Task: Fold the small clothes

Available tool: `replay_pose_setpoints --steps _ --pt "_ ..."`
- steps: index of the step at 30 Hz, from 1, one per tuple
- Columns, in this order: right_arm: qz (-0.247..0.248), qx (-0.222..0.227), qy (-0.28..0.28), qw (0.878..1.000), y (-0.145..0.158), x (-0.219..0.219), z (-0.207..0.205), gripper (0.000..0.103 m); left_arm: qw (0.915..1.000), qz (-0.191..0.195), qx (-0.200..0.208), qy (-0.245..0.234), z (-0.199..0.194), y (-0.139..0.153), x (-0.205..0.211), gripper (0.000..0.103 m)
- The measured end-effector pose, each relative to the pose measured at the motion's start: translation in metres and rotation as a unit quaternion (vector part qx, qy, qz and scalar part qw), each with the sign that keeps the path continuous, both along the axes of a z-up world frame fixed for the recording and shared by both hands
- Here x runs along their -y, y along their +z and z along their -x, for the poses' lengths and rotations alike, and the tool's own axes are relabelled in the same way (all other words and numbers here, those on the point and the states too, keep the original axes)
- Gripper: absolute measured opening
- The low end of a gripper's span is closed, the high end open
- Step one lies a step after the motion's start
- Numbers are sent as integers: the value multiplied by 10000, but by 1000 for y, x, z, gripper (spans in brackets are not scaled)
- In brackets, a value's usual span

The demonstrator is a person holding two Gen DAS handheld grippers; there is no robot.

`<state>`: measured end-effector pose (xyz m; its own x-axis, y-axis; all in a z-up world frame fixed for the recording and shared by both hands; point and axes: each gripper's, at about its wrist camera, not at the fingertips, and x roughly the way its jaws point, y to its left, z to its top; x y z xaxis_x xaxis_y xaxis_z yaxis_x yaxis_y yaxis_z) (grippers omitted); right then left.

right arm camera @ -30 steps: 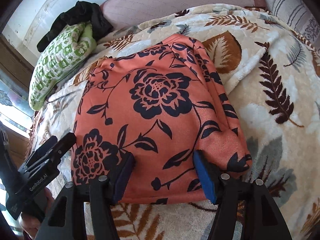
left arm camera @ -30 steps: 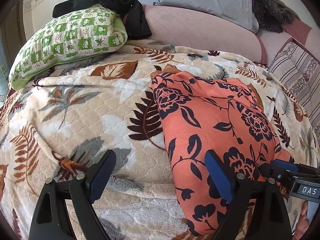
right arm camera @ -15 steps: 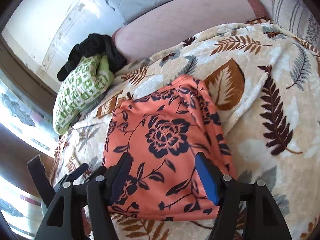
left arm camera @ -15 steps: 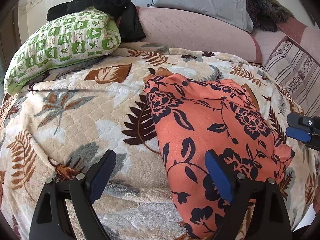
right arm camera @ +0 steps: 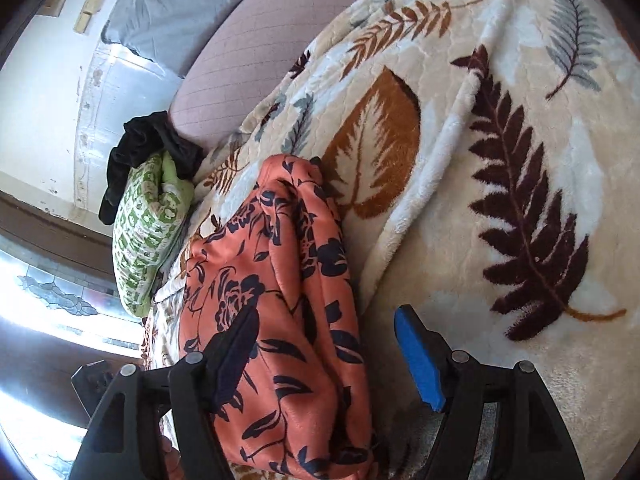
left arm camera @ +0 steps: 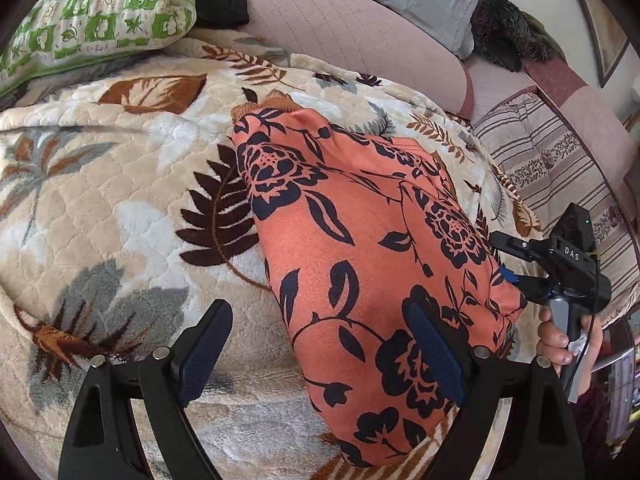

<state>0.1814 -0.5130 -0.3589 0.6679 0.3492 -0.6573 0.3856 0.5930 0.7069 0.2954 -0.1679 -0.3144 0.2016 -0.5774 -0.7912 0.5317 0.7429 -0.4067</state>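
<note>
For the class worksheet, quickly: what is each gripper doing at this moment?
Left gripper: open, holding nothing, over the blanket and orange floral garment.
Right gripper: open, straddling the garment's edge, not clamped.

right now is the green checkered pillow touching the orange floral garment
Apart. In the left wrist view the green checkered pillow lies at the far left of the bed, and a wide stretch of leaf-print blanket separates it from the orange floral garment.

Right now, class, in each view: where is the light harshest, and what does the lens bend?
Left wrist view: even daylight, no glare; the leaf blanket bulges, and the orange floral garment stays sharp. Right wrist view: the window at lower left is blown out white; the blanket's edge curves, the left claw casts little shadow.
</note>
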Motion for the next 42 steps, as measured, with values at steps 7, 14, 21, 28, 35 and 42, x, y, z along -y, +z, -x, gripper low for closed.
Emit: replay_pose_setpoints --steps 7,14,21,28,35,42 --pt "-370 127 319 9987 -23 -4 -12 83 9985 145 -530 -27 -11 -17 3 90" --pt "-382 423 717 9958 -23 -21 -26 85 9949 453 -890 -106 -11 -25 15 90" --pt "242 299 900 9952 -15 -54 -38 75 9965 461 -649 -262 0 -23 28 88" --pt "1198 205 744 9898 14 -73 -30 50 9981 486 -292 -231 3 -11 23 53" --pt "1841 317 563 9808 48 -88 -18 48 9976 587 52 -370 19 15 14 46" --pt "1909 751 557 9772 86 -105 1 46 9961 691 412 -368 35 44 -3 46"
